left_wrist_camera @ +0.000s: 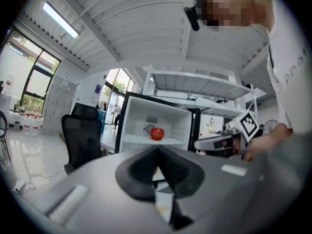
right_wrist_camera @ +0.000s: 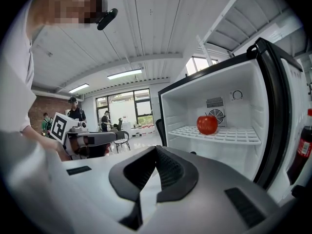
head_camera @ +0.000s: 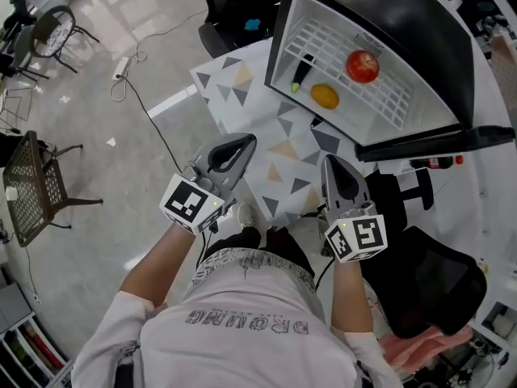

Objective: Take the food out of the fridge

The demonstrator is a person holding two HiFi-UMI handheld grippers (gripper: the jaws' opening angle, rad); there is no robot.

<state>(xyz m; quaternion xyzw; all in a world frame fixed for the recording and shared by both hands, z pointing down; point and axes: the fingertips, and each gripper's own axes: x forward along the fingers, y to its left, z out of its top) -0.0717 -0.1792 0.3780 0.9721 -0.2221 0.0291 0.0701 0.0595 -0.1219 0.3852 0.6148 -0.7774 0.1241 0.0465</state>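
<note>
The small black fridge stands open in front of me, with a white inside and a wire shelf. On the shelf sits a red apple. Lower in the fridge lie an orange fruit and a dark, green-tipped item. My left gripper and right gripper are held side by side, well short of the fridge. Both have their jaws shut with nothing between them. Each gripper view shows the other gripper off to the side.
The fridge door hangs open to the right with a cola bottle in it. A black office chair stands at my right. A mat with triangles lies under the fridge. A cable and a wicker chair are at the left.
</note>
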